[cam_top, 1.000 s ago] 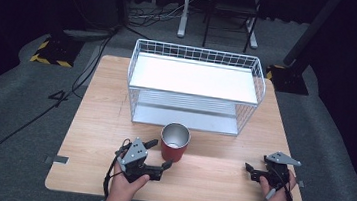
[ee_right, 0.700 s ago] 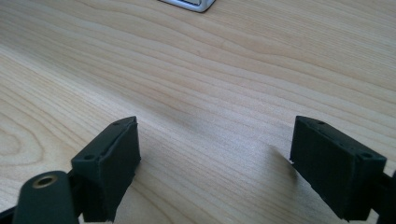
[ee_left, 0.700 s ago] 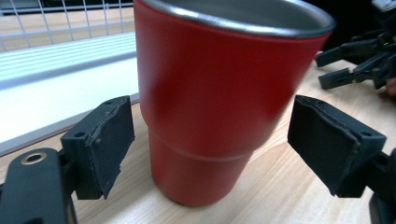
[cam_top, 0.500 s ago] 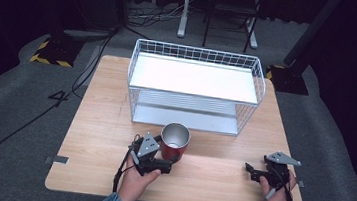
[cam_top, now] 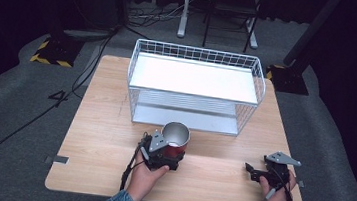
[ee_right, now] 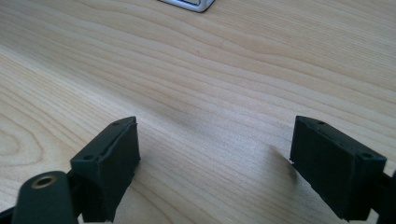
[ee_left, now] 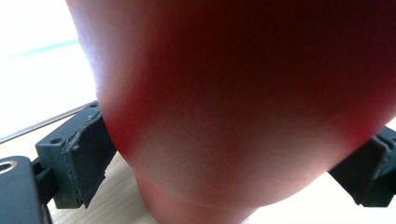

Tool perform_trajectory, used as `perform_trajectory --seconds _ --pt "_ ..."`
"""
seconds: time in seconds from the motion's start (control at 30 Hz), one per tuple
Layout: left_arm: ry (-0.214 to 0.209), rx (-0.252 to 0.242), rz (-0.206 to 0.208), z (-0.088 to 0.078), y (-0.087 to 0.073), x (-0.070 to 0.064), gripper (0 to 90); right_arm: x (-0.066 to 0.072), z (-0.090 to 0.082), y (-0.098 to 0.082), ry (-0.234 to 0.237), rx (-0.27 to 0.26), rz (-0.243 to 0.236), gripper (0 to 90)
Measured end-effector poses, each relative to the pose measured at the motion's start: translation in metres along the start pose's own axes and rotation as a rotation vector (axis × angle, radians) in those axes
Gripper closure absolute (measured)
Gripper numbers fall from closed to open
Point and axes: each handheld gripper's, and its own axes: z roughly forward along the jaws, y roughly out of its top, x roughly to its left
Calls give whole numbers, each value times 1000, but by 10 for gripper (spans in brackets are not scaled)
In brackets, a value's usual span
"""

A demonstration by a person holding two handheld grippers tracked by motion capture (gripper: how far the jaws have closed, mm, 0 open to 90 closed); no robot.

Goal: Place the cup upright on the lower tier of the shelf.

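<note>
I'm bracketing the red cup (cam_top: 176, 139) with my left gripper (cam_top: 161, 151): jaws spread wide on either side of its wall, and I can't tell if the pads are touching it. The cup is standing upright on the table (cam_top: 99, 122), just in front of the wire rack (cam_top: 195, 84); nothing visible inside it. My right gripper (cam_top: 254, 170) is resting near the table's right edge, jaws apart over bare wood.
</note>
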Motion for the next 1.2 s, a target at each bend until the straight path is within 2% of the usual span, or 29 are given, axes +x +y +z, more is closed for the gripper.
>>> perform_trajectory --seconds 0.07,0.17,0.27,0.3,0.47,0.9,1.2 --pt "22 19 10 2 -1 1 58 0 0 0 0 0 0 161" --pt "25 35 1 4 -1 2 59 0 0 0 -2 -1 -2 161" --pt "16 20 10 4 -1 2 98 0 0 0 -3 -2 -4 161" --pt "21 20 16 4 -1 1 130 0 0 0 -4 -2 -3 161" --pt "45 16 33 4 0 -1 145 0 0 0 -4 -2 -4 161" --pt "30 19 57 1 0 -1 155 0 0 0 -4 -3 -5 161" --pt "15 1 60 -4 6 -8 158 1 0 0 -10 -6 -13 161"
